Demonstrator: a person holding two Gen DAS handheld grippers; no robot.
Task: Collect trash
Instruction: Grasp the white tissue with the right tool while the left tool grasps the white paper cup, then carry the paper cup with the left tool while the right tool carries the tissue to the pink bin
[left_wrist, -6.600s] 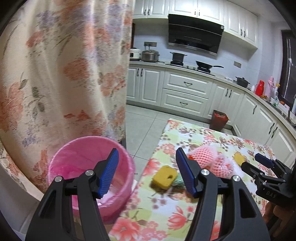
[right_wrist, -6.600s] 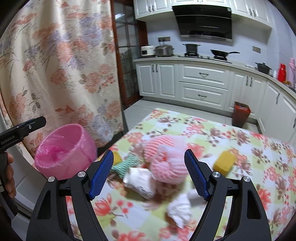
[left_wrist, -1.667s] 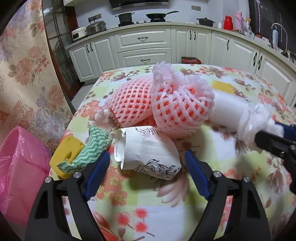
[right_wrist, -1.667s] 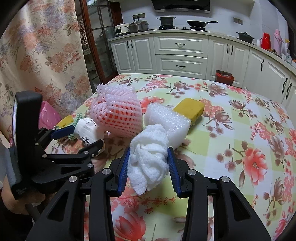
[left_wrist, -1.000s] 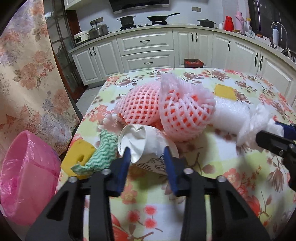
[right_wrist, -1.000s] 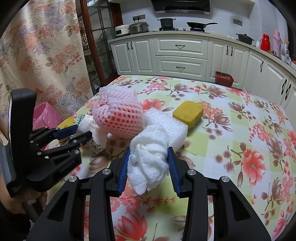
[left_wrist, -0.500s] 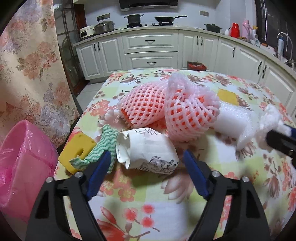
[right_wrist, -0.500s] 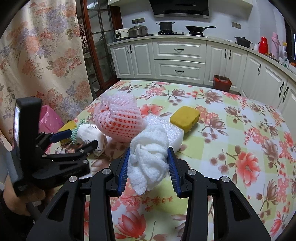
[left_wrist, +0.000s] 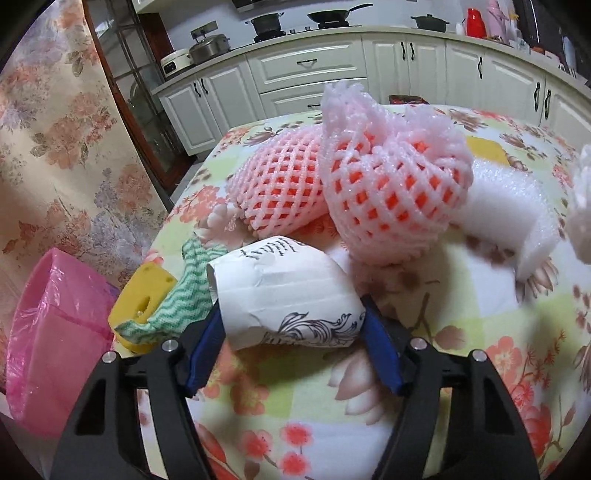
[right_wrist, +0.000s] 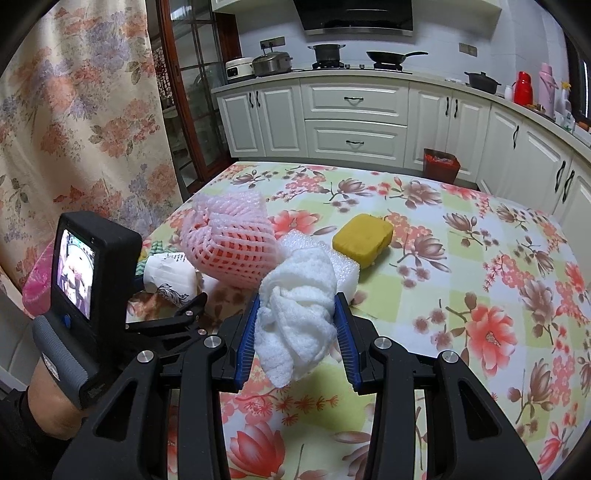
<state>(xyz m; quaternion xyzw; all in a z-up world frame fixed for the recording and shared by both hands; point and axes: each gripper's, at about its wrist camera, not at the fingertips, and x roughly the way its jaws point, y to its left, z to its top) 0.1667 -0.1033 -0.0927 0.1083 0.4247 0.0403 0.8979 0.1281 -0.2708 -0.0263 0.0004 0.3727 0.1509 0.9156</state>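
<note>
My left gripper (left_wrist: 291, 321) has its blue pads against both sides of a crushed white paper cup (left_wrist: 284, 299) lying on the floral table; the cup also shows in the right wrist view (right_wrist: 170, 277). My right gripper (right_wrist: 297, 321) is shut on a crumpled white foam wad (right_wrist: 295, 306), held above the table. Two pink foam fruit nets (left_wrist: 388, 195) lie behind the cup, with a white foam sheet (left_wrist: 509, 218) to their right. A pink-lined trash bin (left_wrist: 51, 332) stands left of the table, below its edge.
A yellow sponge (left_wrist: 142, 295) and a green-white cloth (left_wrist: 184, 291) lie by the table's left edge. Another yellow sponge (right_wrist: 364, 234) lies mid-table. A floral curtain (left_wrist: 55, 147) hangs left. Kitchen cabinets (right_wrist: 354, 122) and a small red bin (right_wrist: 441, 162) are behind.
My left gripper moved forward and closed from wide open onto the paper cup. My right gripper still holds the white wad, nearly still.
</note>
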